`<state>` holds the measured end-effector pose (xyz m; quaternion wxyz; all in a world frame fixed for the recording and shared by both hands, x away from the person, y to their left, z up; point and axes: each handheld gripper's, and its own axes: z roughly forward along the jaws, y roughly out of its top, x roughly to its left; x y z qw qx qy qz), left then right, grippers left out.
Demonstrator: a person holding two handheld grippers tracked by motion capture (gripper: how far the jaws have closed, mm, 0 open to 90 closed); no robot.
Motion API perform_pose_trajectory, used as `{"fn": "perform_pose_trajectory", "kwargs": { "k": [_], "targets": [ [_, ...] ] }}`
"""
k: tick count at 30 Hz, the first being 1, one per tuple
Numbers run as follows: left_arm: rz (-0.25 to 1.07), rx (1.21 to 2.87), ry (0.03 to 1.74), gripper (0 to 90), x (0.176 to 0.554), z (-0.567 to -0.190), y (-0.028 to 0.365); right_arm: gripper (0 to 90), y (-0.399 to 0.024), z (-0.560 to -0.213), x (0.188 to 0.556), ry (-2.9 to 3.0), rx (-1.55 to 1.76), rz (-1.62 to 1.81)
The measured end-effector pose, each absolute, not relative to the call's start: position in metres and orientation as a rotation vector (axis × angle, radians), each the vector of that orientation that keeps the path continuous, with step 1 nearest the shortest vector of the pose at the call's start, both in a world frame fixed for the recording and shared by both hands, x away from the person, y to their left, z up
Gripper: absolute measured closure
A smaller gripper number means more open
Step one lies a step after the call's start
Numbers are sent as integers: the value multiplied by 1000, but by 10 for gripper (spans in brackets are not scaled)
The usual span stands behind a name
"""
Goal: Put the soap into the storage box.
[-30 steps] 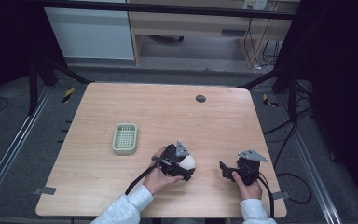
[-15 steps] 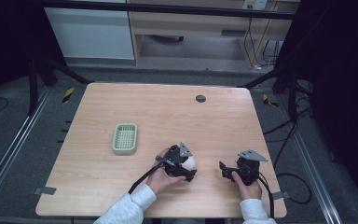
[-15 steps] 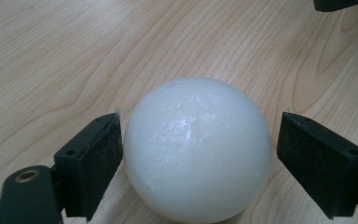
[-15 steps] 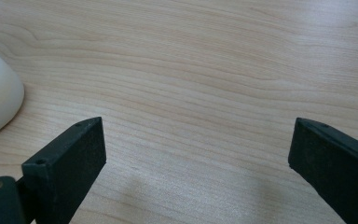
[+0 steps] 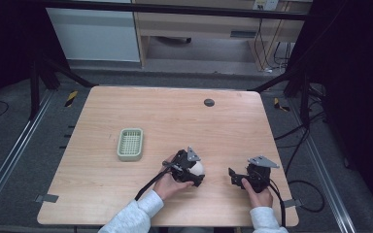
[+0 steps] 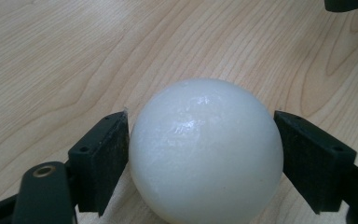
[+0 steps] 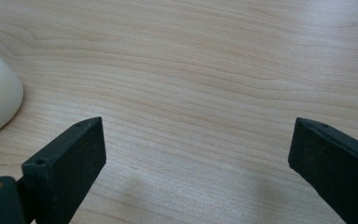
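Grey floor (image 5: 24,141) around a wooden table (image 5: 165,111); pale cabinet (image 5: 92,29) and wooden shelving (image 5: 199,24) behind; cables (image 5: 296,141) trailing right

White ball (image 6: 205,149), pale green basket (image 5: 130,144), light wood-grain table (image 5: 233,121), black grippers (image 5: 193,172)

No legible text, label, brand, number or sign anywhere. Yellow-and-black striped markers (image 5: 71,98) sit on the floor off the table's far left and far right corners, patterns only, no lettering. Pale patches on the back furniture are too blurred to read.
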<state>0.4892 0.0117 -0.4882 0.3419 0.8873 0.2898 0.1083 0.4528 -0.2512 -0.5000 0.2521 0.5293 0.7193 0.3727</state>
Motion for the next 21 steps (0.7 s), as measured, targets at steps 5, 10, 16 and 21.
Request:
{"fn": "perform_pose_trajectory", "kwargs": {
  "k": [5,10,16,21],
  "targets": [
    [271,2311,752,211,490,-488,12,44,-251,-500,453,1957,1440,1017],
    [277,2313,755,218,489,-489,11,44,-251,-500,453,1959,1442,1015],
    [275,2318,756,220,490,-489,12,44,-251,-500,453,1958,1440,1013],
    [276,2321,758,222,489,-488,12,44,-251,-500,453,1958,1440,1014]
  ]
}}
